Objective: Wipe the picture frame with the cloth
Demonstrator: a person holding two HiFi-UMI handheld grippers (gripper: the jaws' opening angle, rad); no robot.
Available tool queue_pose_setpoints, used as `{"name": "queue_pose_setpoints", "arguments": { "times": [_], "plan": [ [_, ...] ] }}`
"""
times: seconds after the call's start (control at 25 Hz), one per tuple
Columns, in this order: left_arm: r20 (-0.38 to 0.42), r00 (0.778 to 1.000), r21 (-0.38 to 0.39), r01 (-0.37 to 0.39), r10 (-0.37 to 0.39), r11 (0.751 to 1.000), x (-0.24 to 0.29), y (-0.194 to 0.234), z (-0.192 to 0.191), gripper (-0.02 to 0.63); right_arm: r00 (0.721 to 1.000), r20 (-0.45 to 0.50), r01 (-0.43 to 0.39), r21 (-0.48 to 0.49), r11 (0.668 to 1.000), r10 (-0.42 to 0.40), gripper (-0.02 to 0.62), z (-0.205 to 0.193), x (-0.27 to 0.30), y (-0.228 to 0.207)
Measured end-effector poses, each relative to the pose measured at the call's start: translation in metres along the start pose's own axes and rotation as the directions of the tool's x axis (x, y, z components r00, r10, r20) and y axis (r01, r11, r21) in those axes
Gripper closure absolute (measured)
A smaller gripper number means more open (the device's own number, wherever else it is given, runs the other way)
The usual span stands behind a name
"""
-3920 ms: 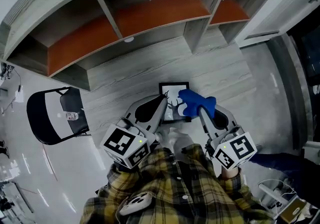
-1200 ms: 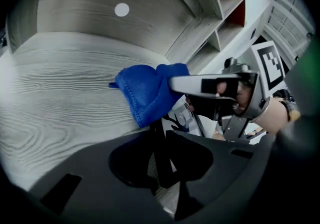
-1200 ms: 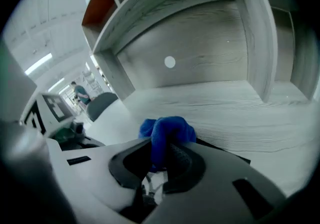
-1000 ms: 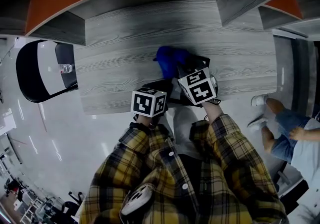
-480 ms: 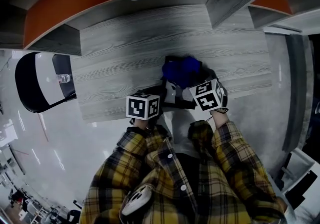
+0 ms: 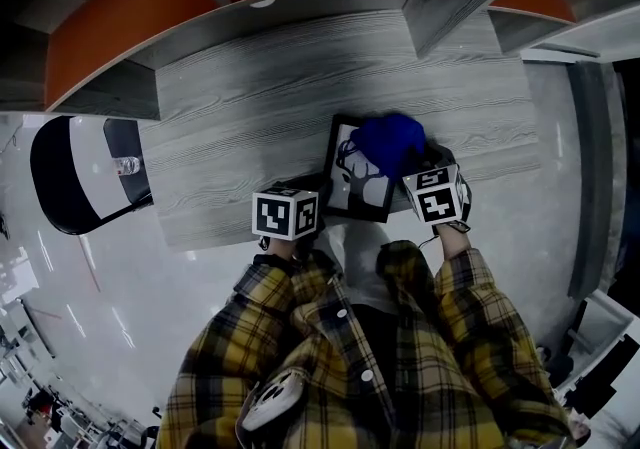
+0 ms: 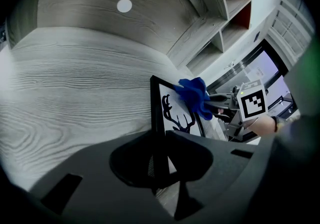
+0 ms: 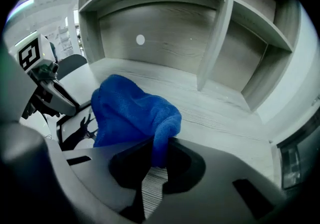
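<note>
Fingers of the left gripper clamp the picture frame edge-on; the right gripper pinches the cloth (thickly bunched). A hard wipe could lever the frame loose.

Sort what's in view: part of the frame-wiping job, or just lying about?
Job:
- black picture frame with an antler print
- blue fabric cloth

Just there:
- grey wood-grain desk, only the work surface
- black-and-white chair
- grey shelf unit with orange back panels
</note>
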State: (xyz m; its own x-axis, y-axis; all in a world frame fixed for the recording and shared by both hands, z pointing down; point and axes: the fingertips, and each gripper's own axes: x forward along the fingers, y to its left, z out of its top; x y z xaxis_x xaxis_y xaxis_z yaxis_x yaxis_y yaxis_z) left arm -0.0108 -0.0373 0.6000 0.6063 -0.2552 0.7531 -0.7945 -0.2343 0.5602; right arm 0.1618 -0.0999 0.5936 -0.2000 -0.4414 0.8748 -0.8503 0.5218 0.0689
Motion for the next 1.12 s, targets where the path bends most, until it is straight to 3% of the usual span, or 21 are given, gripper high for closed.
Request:
{"name": "queue_pose_setpoints", "arguments": {
  "times": [0.16,0.32,0.4,0.52,0.64,0.76,0.92,1.12],
  "plan": [
    [-0.002,1.000,0.001,0.004,-0.004,1.000,0.000,-0.001,0.000,0.525,1.000,0.027,0.016,0.031,0.999,-0.016,0.554,-0.001,-0.011,-0.010],
    [0.000,1.000,0.004,0.007,-0.007,1.000,0.000,-0.001,-0.001,0.525,0.981,0.186,-0.064,0.051,0.997,0.054,0.554,0.048,-0.049,0.016],
    [-0.001,1.000,0.004,0.009,-0.009,1.000,0.000,-0.001,-0.001,0.525,0.952,0.283,-0.143,0.059,0.988,0.121,0.554,0.083,-0.070,0.040],
    [-0.004,1.000,0.003,0.011,-0.011,1.000,0.000,-0.002,-0.001,0.525,0.886,0.408,-0.269,0.061,0.961,0.222,0.554,0.130,-0.096,0.078],
    [-0.005,1.000,0.002,0.014,-0.014,1.000,-0.001,-0.002,-0.002,0.525,0.833,0.450,-0.413,0.120,0.903,0.322,0.554,0.143,-0.097,0.111],
    [-0.006,1.000,0.006,0.018,-0.017,1.000,0.000,-0.002,-0.002,0.525,0.865,0.327,-0.456,0.195,0.868,0.381,0.554,0.107,-0.055,0.134],
    [-0.008,1.000,0.008,0.028,-0.028,1.000,0.000,-0.003,-0.001,0.525,0.915,0.113,-0.402,0.201,0.893,0.386,0.554,0.047,-0.012,0.147],
    [-0.007,1.000,0.022,0.031,-0.031,0.999,-0.001,-0.001,-0.001,0.525,0.927,0.072,-0.374,0.186,0.908,0.367,0.554,0.025,-0.005,0.145]
  ]
}}
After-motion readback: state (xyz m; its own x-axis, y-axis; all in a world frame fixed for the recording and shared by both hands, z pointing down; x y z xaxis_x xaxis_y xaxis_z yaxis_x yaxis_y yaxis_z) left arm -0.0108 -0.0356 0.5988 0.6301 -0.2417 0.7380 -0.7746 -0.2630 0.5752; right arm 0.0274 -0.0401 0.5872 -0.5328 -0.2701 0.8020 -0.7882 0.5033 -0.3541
